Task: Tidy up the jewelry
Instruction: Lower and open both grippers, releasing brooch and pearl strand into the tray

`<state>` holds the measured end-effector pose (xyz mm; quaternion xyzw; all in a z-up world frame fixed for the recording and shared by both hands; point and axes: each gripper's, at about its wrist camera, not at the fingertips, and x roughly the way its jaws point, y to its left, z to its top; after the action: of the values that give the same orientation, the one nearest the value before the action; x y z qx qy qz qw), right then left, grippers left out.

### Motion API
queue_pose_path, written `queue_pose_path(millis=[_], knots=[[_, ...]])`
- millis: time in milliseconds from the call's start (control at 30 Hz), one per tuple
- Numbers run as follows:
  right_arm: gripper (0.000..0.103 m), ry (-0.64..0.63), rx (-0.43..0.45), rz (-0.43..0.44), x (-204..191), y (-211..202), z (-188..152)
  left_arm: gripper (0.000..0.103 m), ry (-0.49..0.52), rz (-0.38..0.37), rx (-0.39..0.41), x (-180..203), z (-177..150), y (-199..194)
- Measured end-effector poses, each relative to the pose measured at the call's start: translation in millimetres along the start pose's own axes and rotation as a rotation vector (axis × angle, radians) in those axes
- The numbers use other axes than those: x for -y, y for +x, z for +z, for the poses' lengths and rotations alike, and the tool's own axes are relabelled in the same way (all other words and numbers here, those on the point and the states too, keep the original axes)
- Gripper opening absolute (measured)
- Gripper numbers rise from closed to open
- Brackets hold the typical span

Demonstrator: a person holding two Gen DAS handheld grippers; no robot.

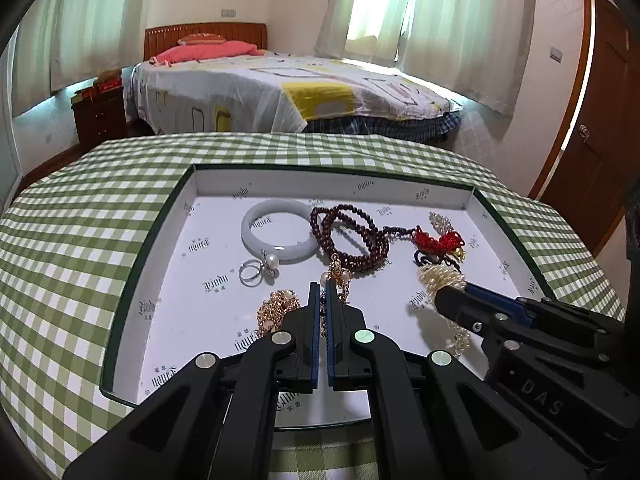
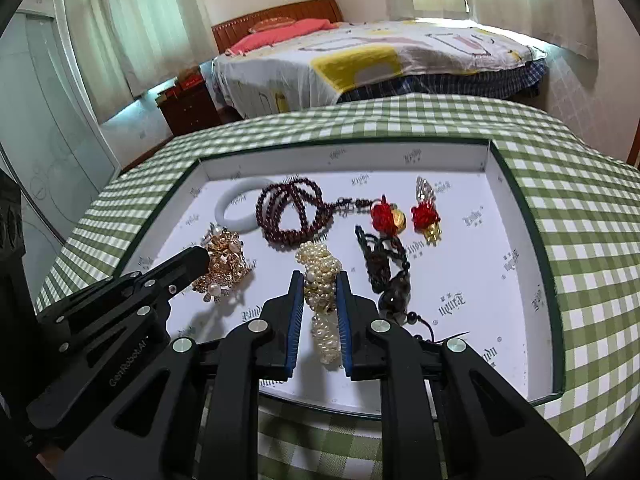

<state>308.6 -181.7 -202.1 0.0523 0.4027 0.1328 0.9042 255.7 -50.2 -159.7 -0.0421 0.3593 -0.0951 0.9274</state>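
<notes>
A shallow white tray [image 1: 180,300] with a dark green rim lies on the green checked cloth. My left gripper [image 1: 322,290] is shut on a thin gold chain necklace [image 1: 278,308], which is heaped just to its left inside the tray. In the right wrist view, that gripper [image 2: 202,258] touches the gold necklace [image 2: 224,260]. My right gripper [image 2: 320,278] is shut on a pearl strand [image 2: 320,268] low over the tray; it shows at right in the left wrist view [image 1: 440,292].
The tray [image 2: 500,248] also holds a white bangle [image 1: 280,232], a dark red bead strand [image 1: 352,240], a pearl ring [image 1: 256,270], red knot charms [image 2: 384,212] and a dark cord pendant [image 2: 384,264]. Beyond the table are a bed [image 1: 280,84] and a door [image 1: 592,112].
</notes>
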Motion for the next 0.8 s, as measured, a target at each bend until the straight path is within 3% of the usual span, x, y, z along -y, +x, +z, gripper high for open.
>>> queue_pose_path(millis=[133, 200, 400, 467, 533, 800], knots=[[0.020, 0.001, -0.008, -0.007, 2, 2, -2, 0.003, 0.007, 0.003, -0.002, 1, 2, 0], [0.030, 0.003, -0.001, -0.010, 2, 0, -2, 0.003, 0.008, 0.004, -0.005, 1, 1, 0], [0.032, -0.004, 0.004, -0.015, 2, -4, 0, 0.006, 0.017, 0.030, -0.026, 1, 1, 4], [0.035, -0.004, 0.012, -0.020, 2, -8, 0, 0.012, 0.009, 0.029, -0.035, 0, 1, 4], [0.039, -0.007, 0.020, -0.026, 2, -12, 0, 0.030, 0.004, 0.036, -0.034, 0, 0, 1], [0.055, -0.003, 0.065, -0.073, 5, -40, -1, 0.060, 0.024, 0.072, 0.027, 5, 3, -26]])
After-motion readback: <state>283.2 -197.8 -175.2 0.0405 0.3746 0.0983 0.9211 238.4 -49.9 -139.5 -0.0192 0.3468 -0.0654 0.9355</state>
